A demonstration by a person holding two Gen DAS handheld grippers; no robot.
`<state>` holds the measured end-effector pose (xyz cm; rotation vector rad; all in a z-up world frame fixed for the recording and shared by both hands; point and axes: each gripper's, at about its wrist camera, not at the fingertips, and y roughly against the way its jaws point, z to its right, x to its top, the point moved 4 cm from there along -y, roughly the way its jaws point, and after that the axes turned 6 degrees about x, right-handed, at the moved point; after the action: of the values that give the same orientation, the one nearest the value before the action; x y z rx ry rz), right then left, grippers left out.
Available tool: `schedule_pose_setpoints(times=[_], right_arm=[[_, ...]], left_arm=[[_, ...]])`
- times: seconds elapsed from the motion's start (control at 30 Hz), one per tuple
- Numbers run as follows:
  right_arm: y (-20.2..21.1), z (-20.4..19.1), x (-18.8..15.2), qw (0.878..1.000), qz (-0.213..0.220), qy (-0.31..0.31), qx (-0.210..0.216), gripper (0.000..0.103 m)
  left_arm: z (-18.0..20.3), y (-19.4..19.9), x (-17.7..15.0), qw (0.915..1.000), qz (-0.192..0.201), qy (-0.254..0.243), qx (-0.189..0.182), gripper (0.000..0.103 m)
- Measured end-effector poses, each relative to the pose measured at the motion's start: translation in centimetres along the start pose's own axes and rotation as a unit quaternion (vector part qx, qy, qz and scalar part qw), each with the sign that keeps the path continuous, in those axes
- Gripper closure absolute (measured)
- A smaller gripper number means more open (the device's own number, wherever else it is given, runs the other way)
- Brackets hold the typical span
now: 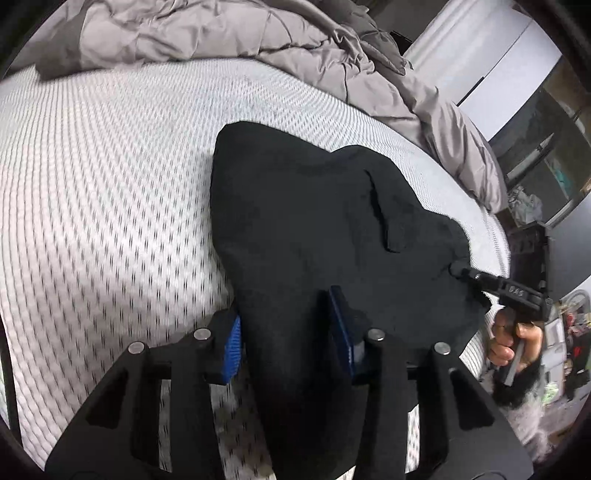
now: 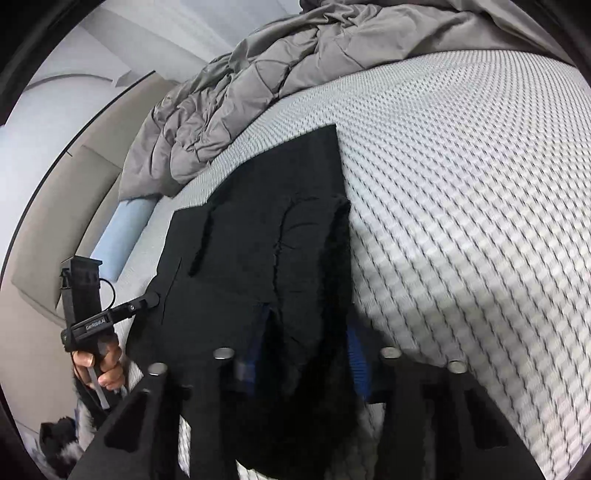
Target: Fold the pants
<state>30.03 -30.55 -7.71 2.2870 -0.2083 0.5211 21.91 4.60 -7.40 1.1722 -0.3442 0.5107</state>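
One pair of black pants, long axis running away across mattress

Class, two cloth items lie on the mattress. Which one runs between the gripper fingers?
The black pants, held in both the left gripper and the right gripper. The grey comforter is lighter, quilted, and bunched at the far edge of the mattress, untouched.

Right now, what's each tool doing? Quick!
Left tool: shut on the black pants, cloth bunched between its blue pads.
Right tool: shut on the same pants, at another edge.
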Motion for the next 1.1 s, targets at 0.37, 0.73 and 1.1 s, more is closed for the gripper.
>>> schedule_pose_setpoints(times=[0.37,0.73,1.1], right_arm=[[0.4,0.5,0.8,0.999,0.025,-0.029,-0.022,0.062],[3.5,-2.0,-0.9,0.999,0.031,0.039,0.000,0.070],[2.6,-3.3,-1.3,0.998,0.015,0.061,0.012,0.070]], left_arm=[[-0.6,-0.5,0.9,0.9997,0.001,-0.007,0.023,0.065],[-0.6,1.4,-1.9,0.9982,0.001,-0.049,0.035,0.058],[0.3,0.8,-1.9,0.9969,0.001,-0.065,0.044,0.056]])
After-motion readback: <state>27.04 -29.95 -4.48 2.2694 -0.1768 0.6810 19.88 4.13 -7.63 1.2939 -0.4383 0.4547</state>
